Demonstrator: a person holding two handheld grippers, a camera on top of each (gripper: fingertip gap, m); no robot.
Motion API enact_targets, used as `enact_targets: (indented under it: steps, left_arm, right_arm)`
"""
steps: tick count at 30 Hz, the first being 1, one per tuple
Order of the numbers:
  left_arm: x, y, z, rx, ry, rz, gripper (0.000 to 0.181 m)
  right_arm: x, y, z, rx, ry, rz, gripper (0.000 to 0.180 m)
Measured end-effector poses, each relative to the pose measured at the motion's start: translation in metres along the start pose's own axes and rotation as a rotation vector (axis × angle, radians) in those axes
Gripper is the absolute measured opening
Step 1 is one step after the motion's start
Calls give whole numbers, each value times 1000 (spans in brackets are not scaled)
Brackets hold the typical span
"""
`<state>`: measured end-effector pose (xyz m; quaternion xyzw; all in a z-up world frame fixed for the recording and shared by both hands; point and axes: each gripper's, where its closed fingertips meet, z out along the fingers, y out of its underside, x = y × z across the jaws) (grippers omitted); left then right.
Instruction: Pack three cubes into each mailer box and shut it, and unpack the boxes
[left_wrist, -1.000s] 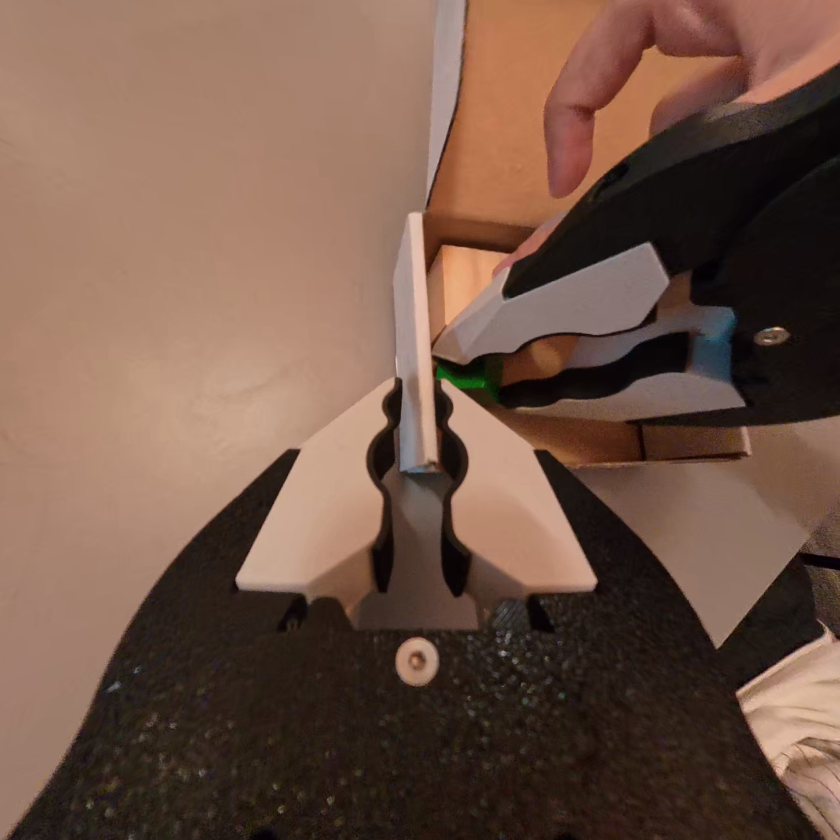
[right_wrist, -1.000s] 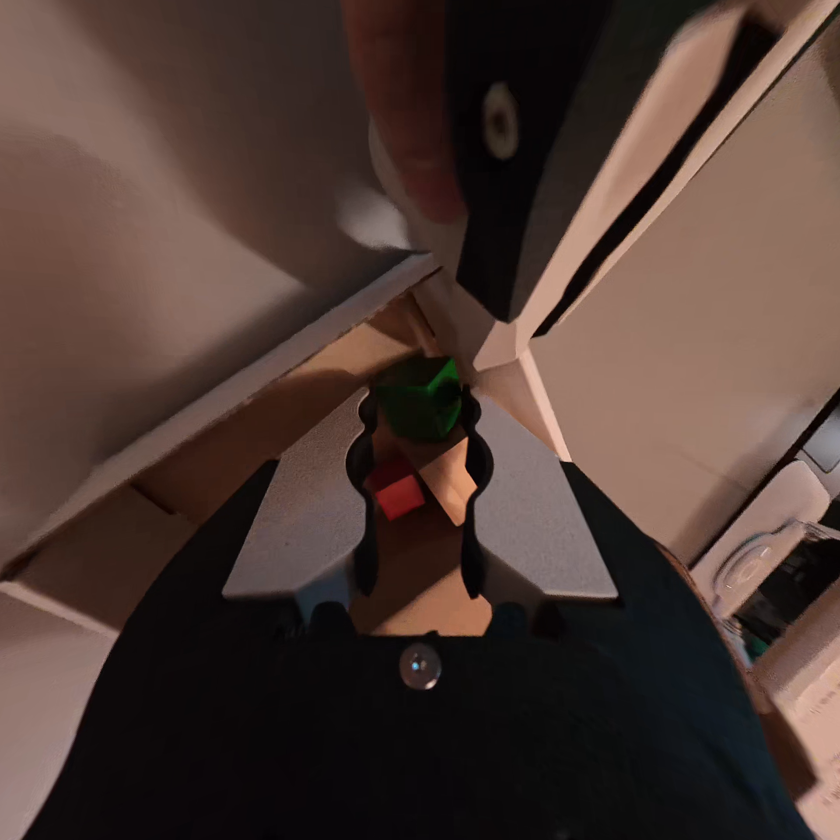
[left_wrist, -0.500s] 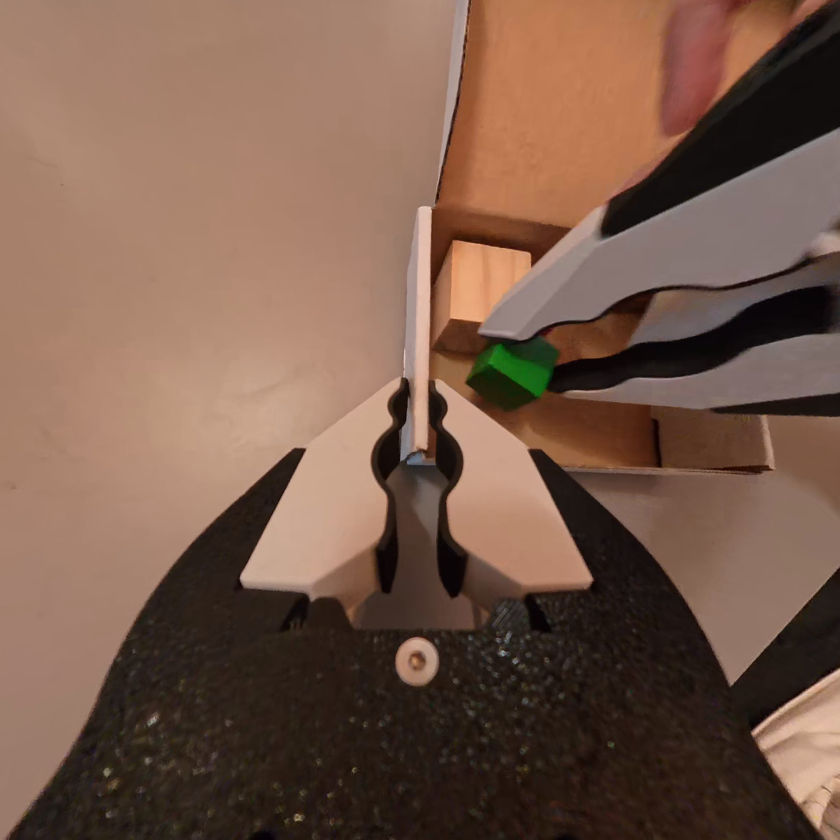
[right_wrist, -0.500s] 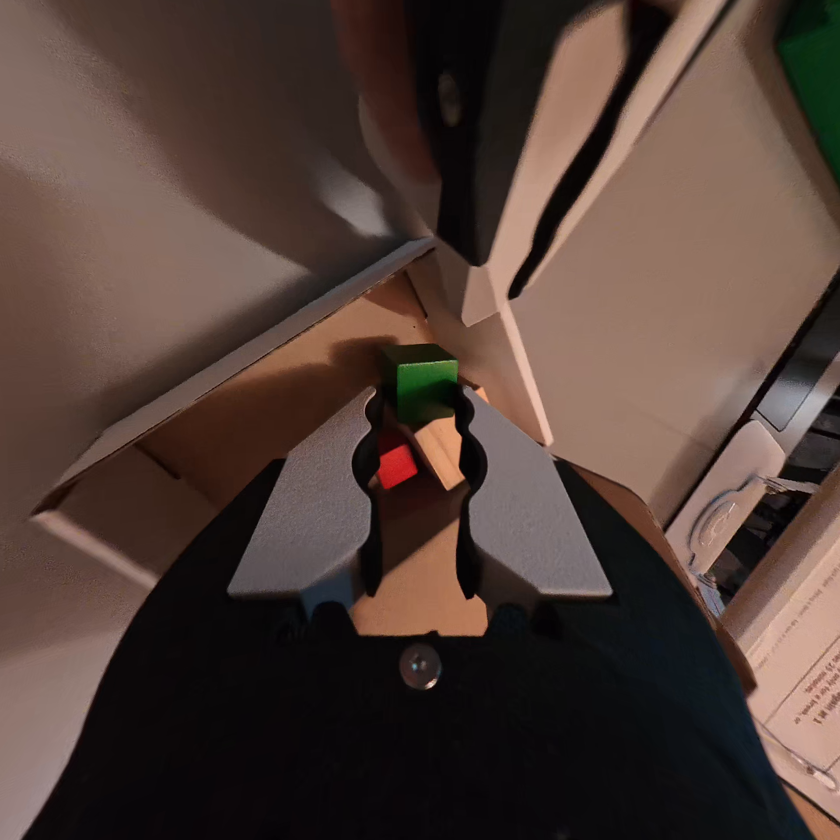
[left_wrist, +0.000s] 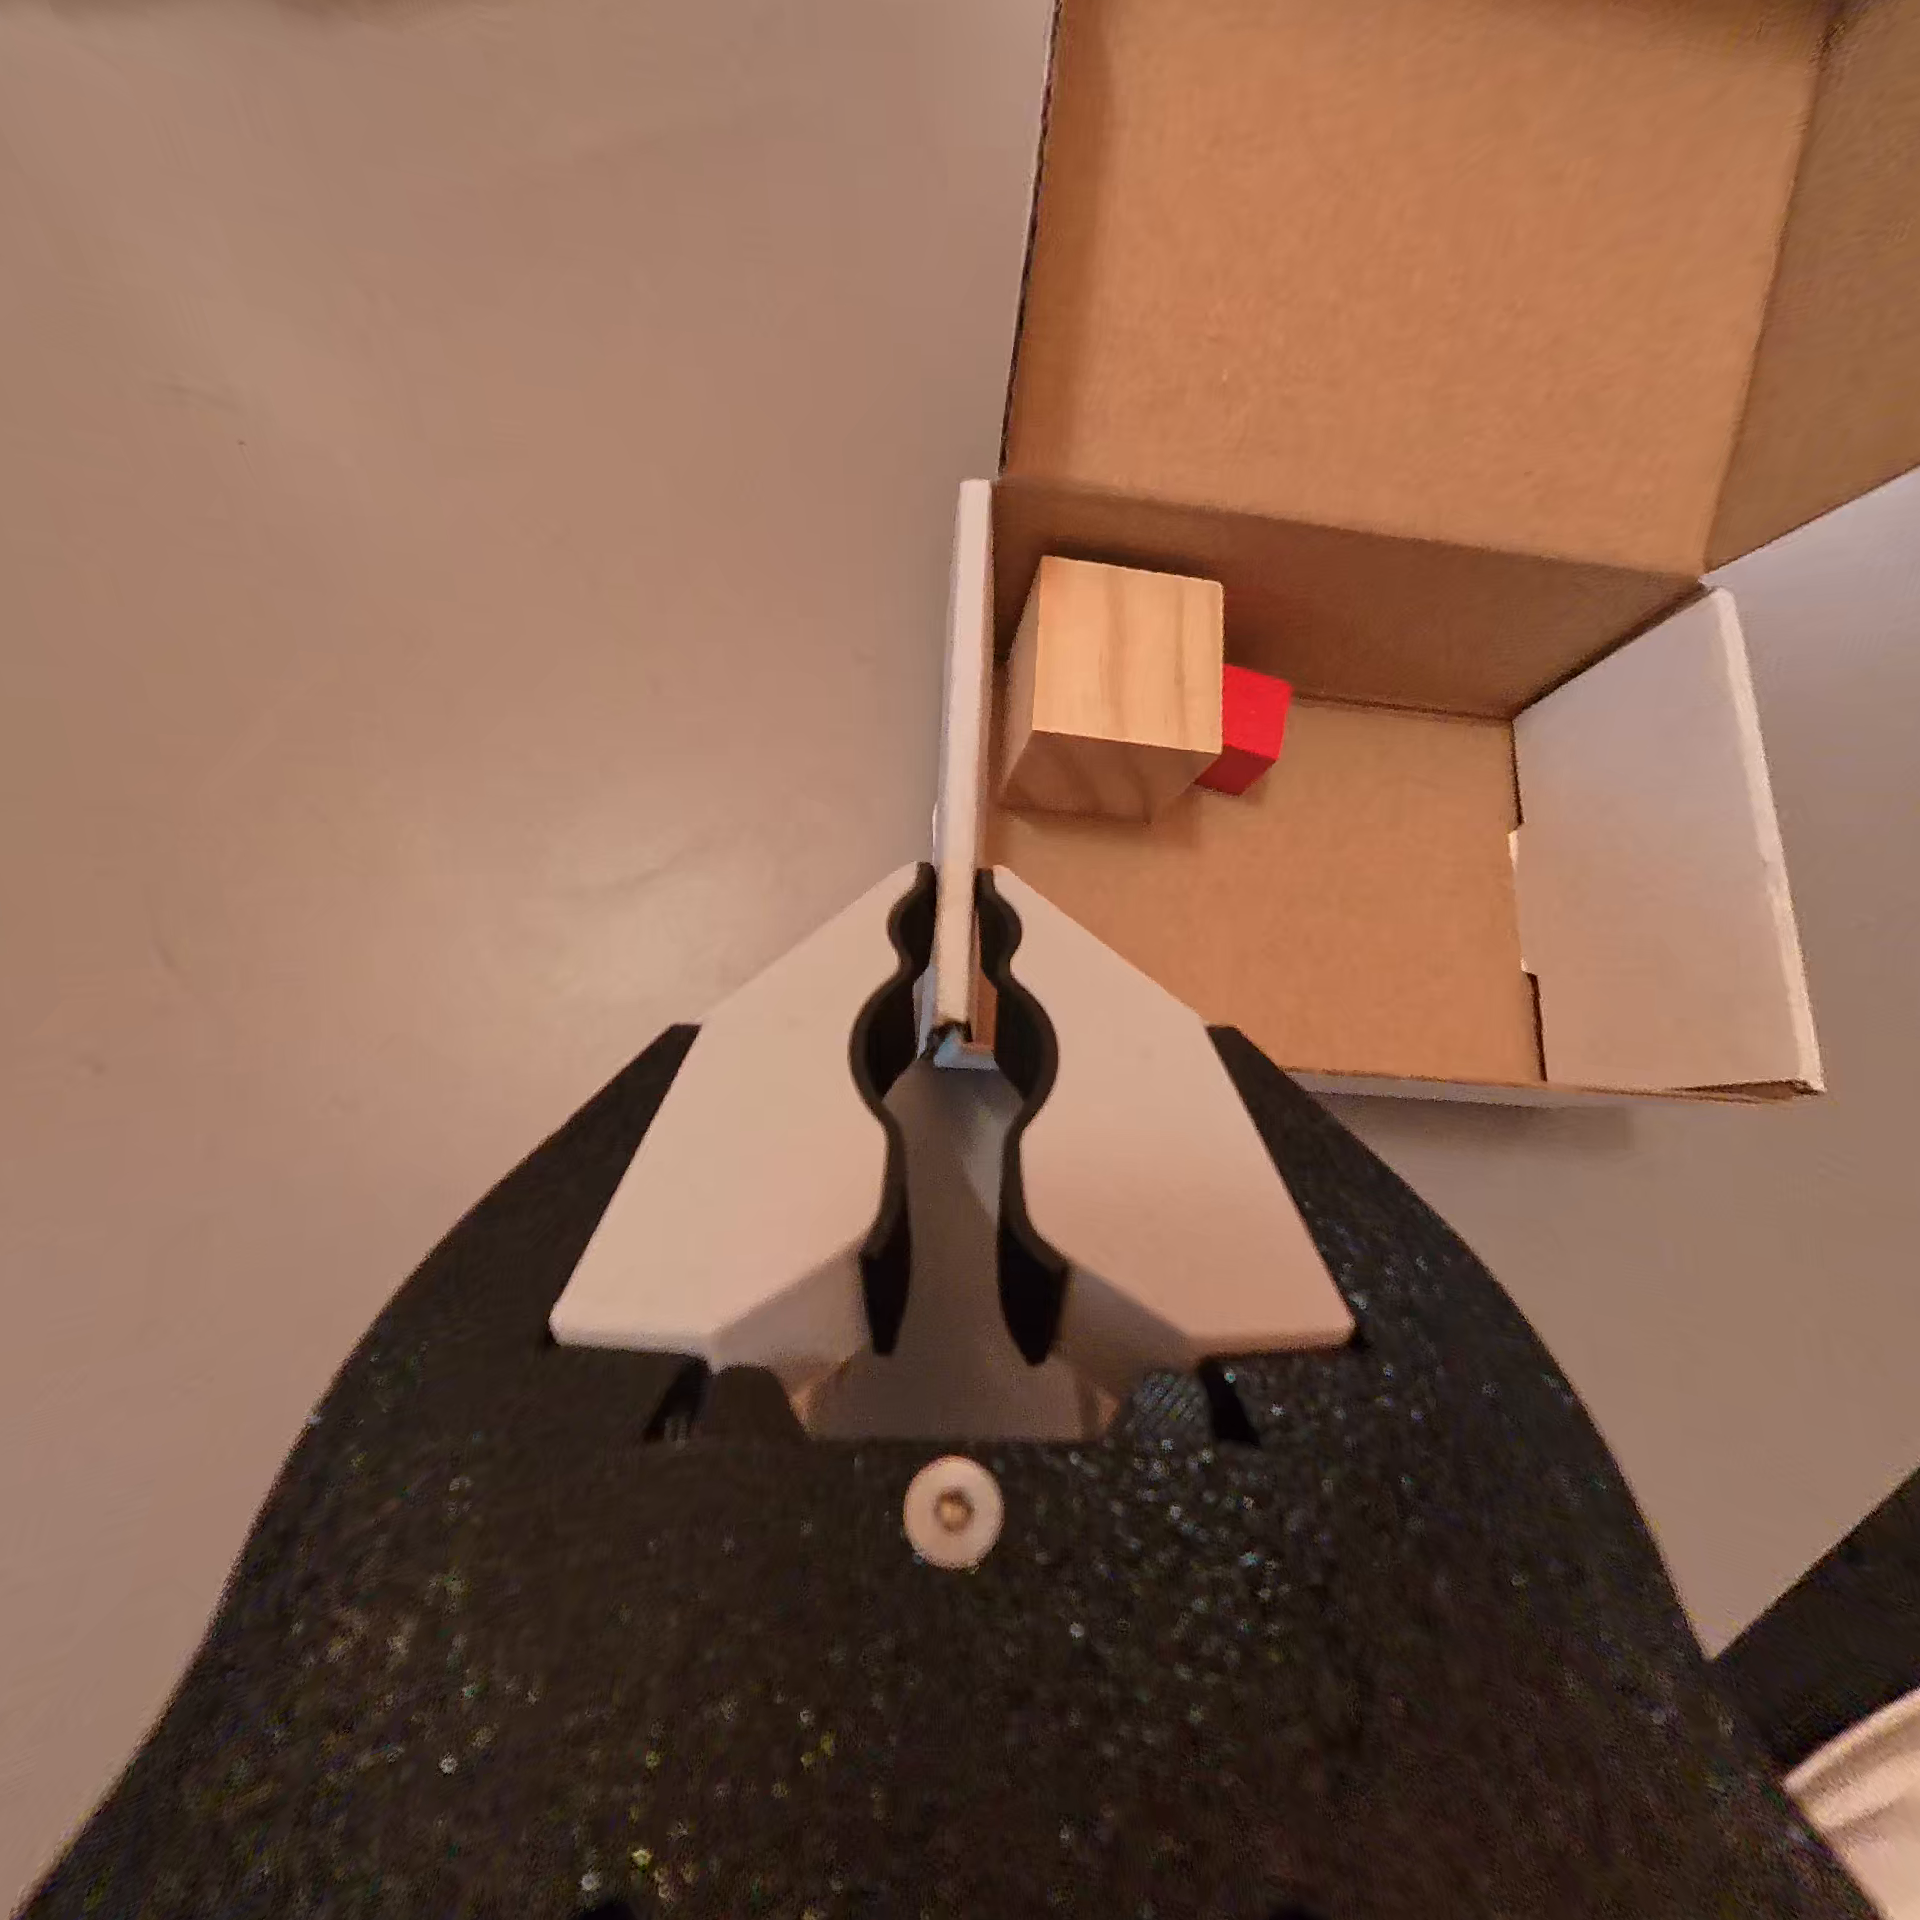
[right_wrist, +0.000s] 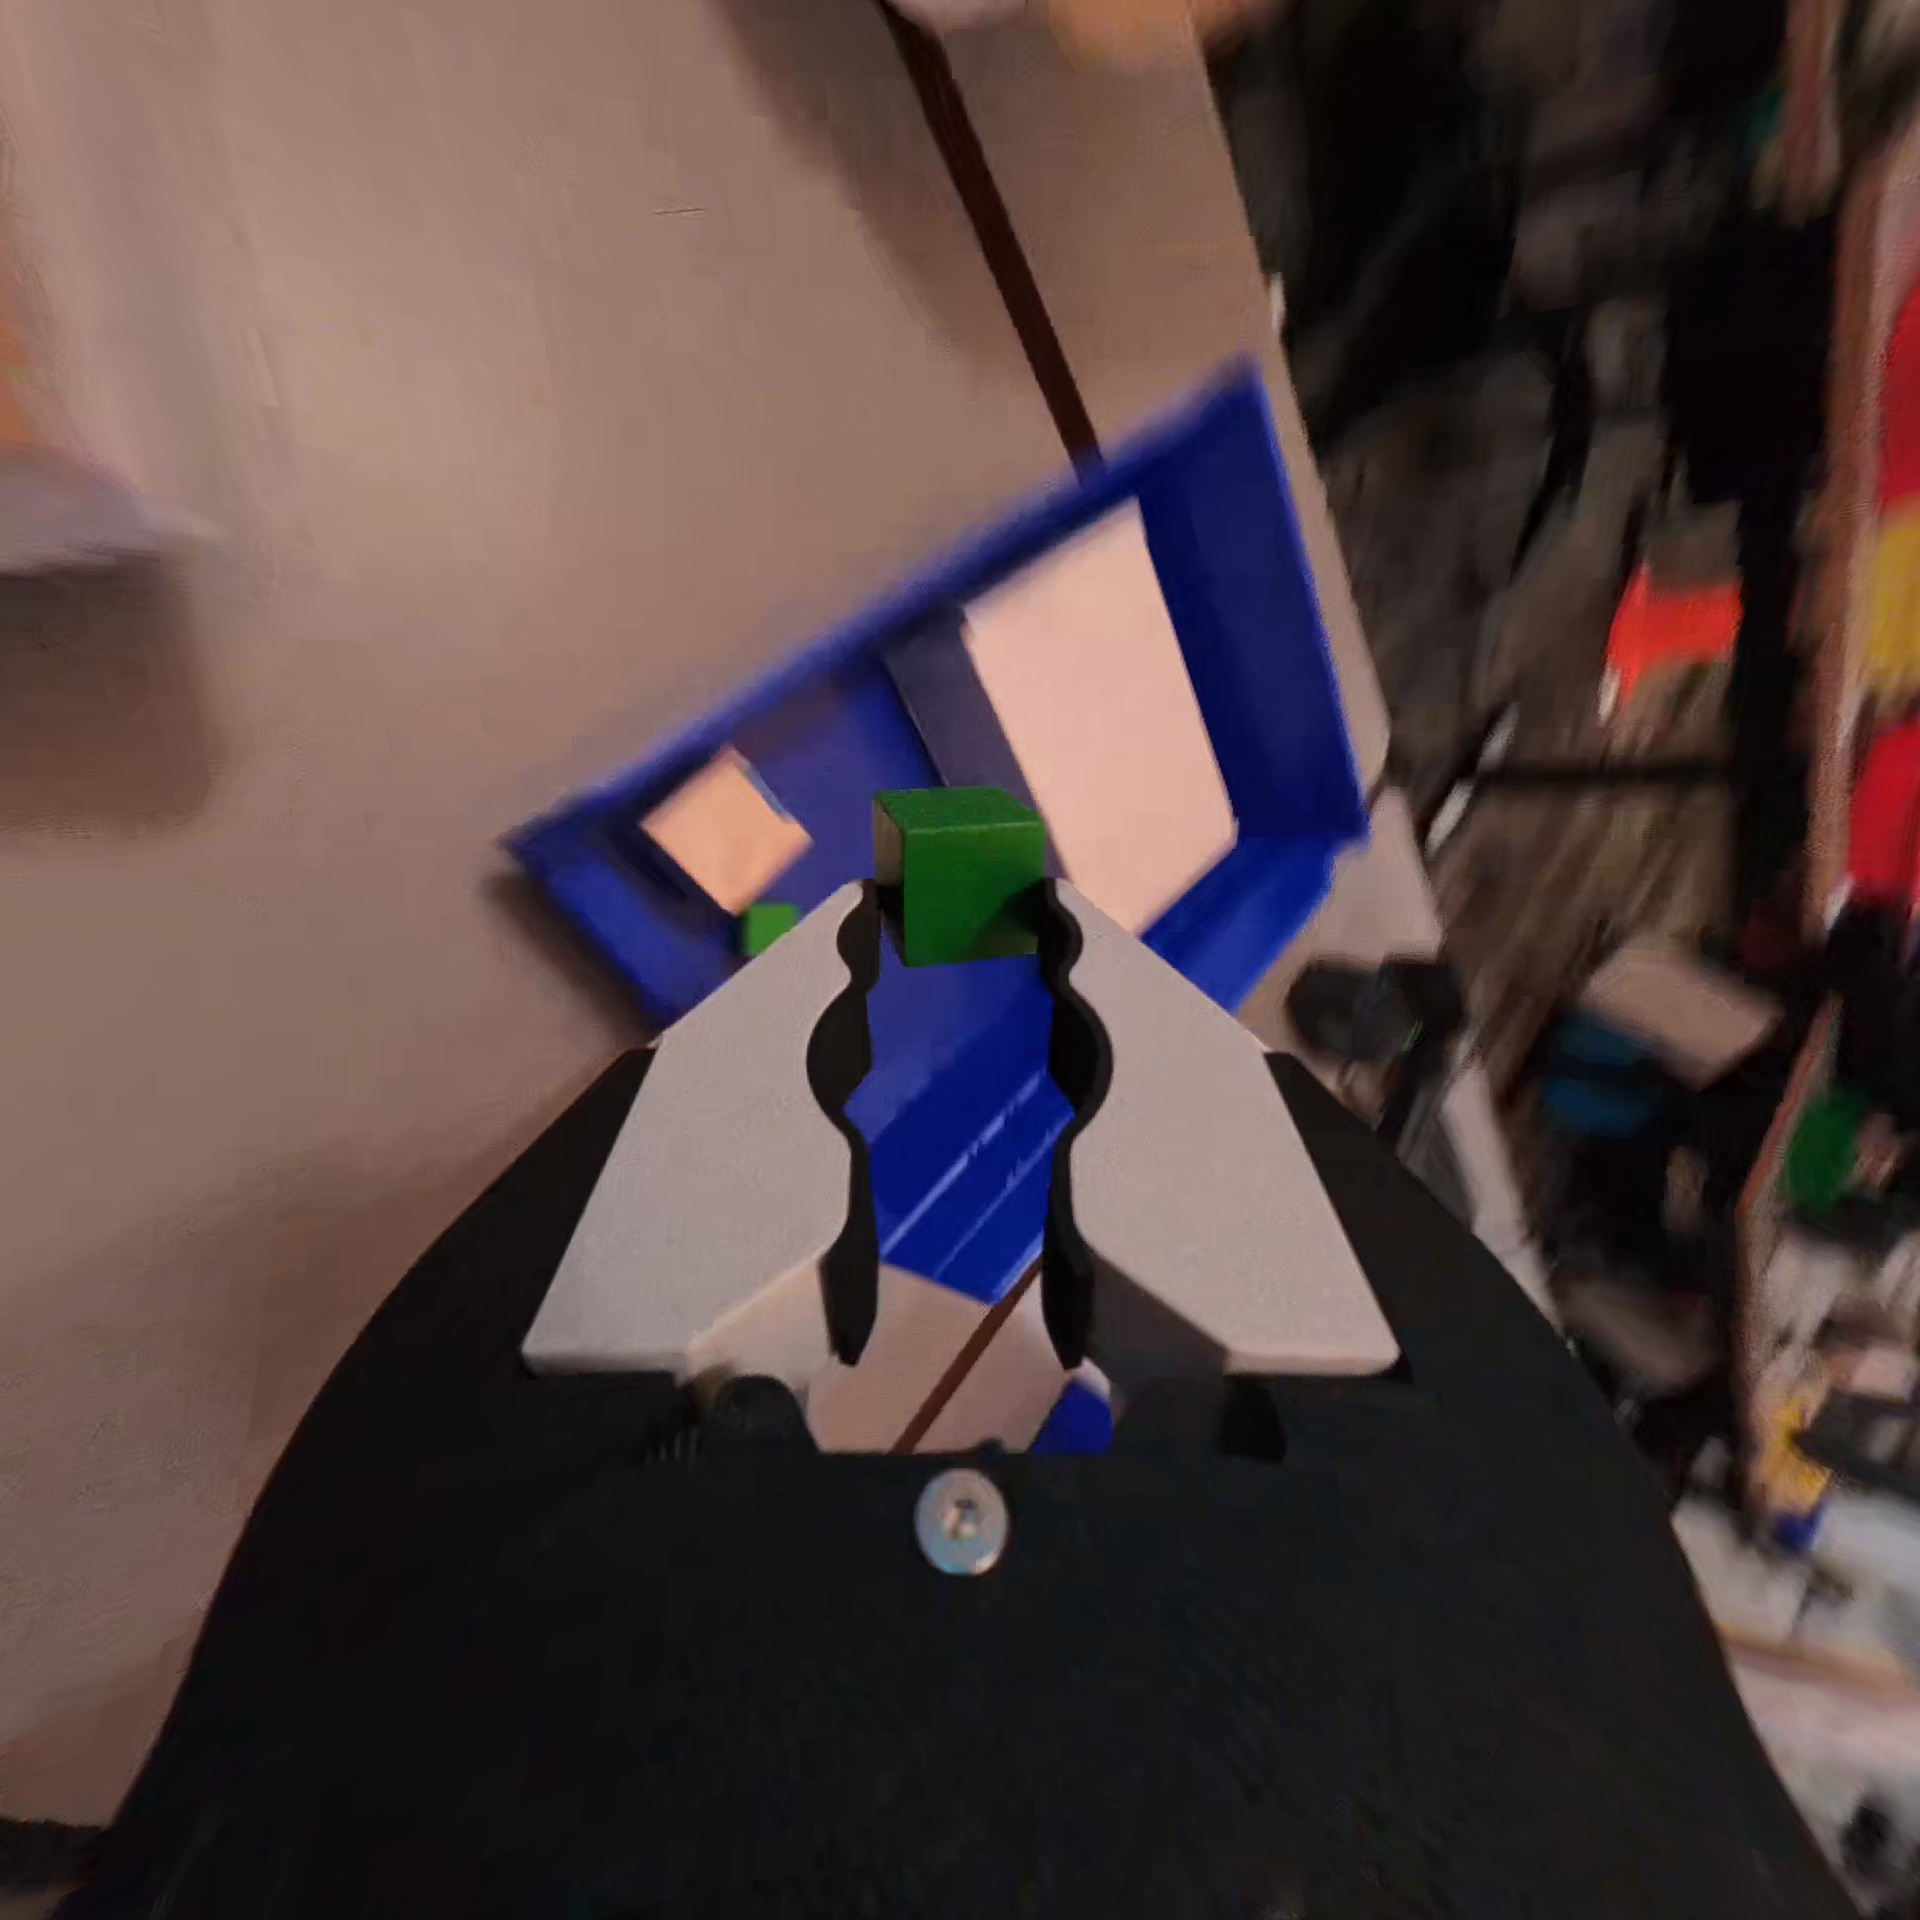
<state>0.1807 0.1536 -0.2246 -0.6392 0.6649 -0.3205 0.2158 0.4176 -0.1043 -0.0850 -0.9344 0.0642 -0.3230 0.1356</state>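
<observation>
- Two cubes remain in the open mailer box (left_wrist: 1382, 914): wooden cube (left_wrist: 1117, 681) against the left wall, red cube (left_wrist: 1250, 729) touching it behind.
- Green cube (right_wrist: 961, 873) has left the box; right claw (right_wrist: 961, 914) grips it at the tips, now facing a blue bin (right_wrist: 1262, 623).
- Left claw (left_wrist: 958, 914) still pinches the box's white side wall, narrow.
- Judgement: unpacking under way, one of three out.

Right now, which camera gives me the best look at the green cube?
The right wrist view: the green cube sits sharp at the tips of the right gripper, pinched between its fingers, with a blurred blue bin behind. The left wrist view shows none of it, only the mailer box holding a wooden cube and a red cube.
</observation>
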Motion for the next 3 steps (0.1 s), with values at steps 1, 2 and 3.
enact_targets:
  steps: [1,2,3]
  left_arm:
    - [-2,0,-1,6,-15,-5,5]
    - [-4,0,-2,11,-32,-11,5]
    - [-7,1,-3,16,-52,-13,5]
  right_arm:
    - [8,26,21,-75,-5,90,28]
    - [5,52,39,-157,-45,149,28]
    - [2,73,55,-219,-71,175,28]
